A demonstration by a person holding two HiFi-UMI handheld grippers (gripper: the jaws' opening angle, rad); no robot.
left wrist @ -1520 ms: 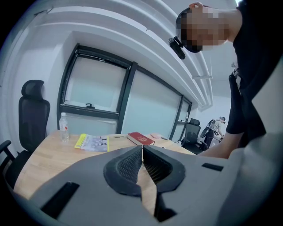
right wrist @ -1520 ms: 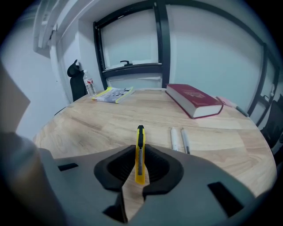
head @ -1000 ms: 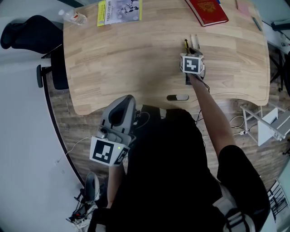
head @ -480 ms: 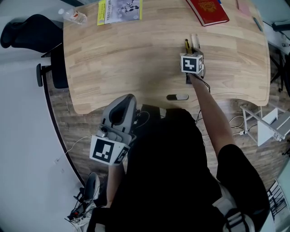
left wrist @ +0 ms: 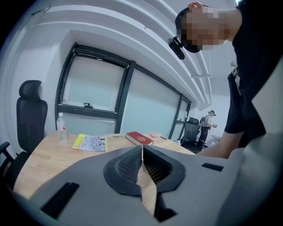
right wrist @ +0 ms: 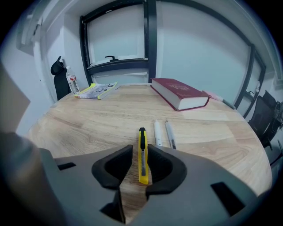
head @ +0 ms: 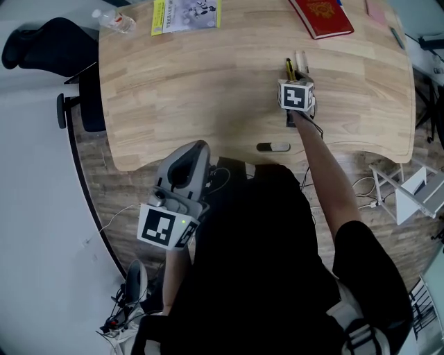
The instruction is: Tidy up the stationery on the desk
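A yellow utility knife [right wrist: 142, 154] lies flat on the wooden desk [head: 194, 90], pointing away from me. My right gripper [right wrist: 140, 152] stands low over its near end with one jaw on each side. The knife rests against the right jaw, and a thin strip of wood shows at the left one. Two pale pens [right wrist: 163, 132] lie side by side just right of the knife. In the head view the knife [head: 288, 67] and pens [head: 301, 61] stick out beyond the right gripper [head: 294, 80]. My left gripper [head: 196, 149] hangs off the desk's near edge, shut and empty [left wrist: 142, 152].
A red book [head: 320, 16] lies at the far right, with a pink pad [head: 377, 10] and a dark pen [head: 395, 36] beyond it. A yellow booklet [head: 184, 15] and a water bottle [head: 114, 24] sit far left. A small grey oval [head: 272, 147] is at the near edge. An office chair [head: 41, 48] stands left.
Almost nothing: the right gripper stays over the knife, and the view has shifted slightly. The left gripper has not moved.
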